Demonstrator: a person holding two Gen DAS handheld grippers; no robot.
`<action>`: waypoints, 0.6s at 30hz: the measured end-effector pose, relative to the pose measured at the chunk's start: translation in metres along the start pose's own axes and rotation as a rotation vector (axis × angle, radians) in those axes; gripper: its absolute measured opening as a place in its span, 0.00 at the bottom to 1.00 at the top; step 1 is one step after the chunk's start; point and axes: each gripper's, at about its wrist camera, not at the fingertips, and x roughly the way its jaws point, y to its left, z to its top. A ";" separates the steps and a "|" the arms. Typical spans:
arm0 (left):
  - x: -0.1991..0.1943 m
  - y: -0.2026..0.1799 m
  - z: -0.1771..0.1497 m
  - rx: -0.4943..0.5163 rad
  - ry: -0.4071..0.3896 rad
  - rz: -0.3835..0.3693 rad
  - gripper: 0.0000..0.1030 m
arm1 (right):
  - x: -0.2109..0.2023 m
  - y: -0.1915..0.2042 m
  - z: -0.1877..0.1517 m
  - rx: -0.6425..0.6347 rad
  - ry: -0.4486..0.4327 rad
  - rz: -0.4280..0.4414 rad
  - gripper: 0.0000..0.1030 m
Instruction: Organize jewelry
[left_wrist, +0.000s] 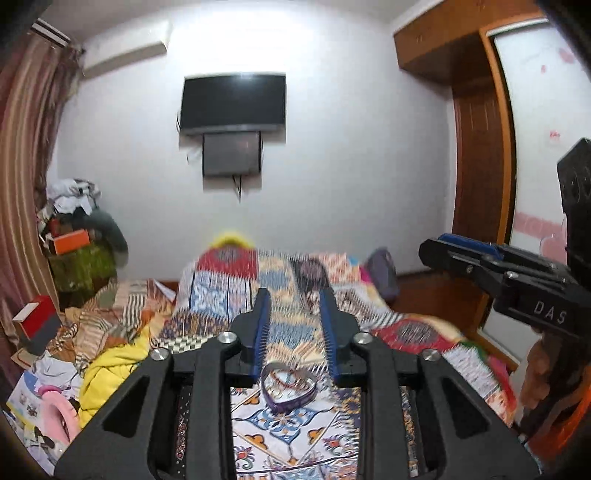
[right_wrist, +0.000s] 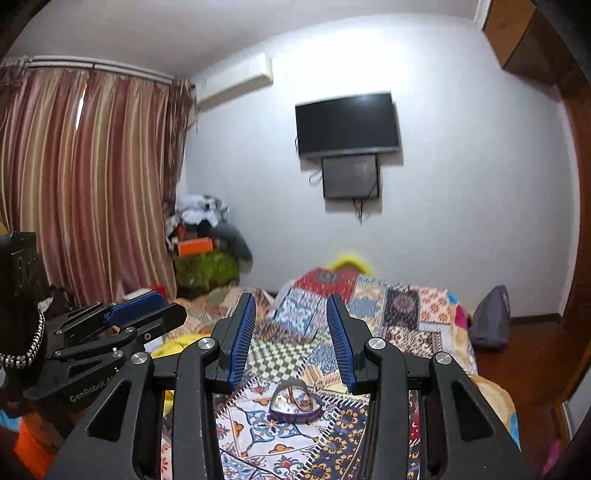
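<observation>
in my left wrist view the left gripper (left_wrist: 295, 295) sits at the centre of the frame, pointing out over the bed, its blue pads parted with nothing but air between them. the heart-shaped purple box (left_wrist: 289, 386) lies low in the frame, just below the pads, resting on the patterned quilt (left_wrist: 295, 435); i can make out some jewelry (left_wrist: 284, 380) inside it, beads or chain, too blurred to name. the right gripper (left_wrist: 439, 245) enters from the right edge at mid height, seen side-on, and from here i cannot tell its gap.

in my right wrist view the right gripper (right_wrist: 291, 299) is centred too, jaws released, gripping nothing. the same box (right_wrist: 294, 404) sits lower centre between the finger bases in the frame, on the quilt (right_wrist: 258, 424), well clear of the pads. the left gripper (right_wrist: 159, 306) shows at the left edge.

beyond the bed a dark television (right_wrist: 348, 124) hangs on the white wall in the upper right of centre, and striped curtains (right_wrist: 85, 177) fill the left.
</observation>
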 end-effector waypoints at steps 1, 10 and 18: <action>-0.010 -0.002 0.001 -0.009 -0.027 0.008 0.34 | -0.004 0.002 0.000 0.007 -0.013 -0.008 0.48; -0.058 -0.007 0.002 -0.057 -0.151 0.106 0.89 | -0.018 0.010 -0.005 0.013 -0.081 -0.120 0.95; -0.072 -0.011 -0.002 -0.041 -0.170 0.162 0.99 | -0.018 0.014 -0.006 0.009 -0.084 -0.151 1.00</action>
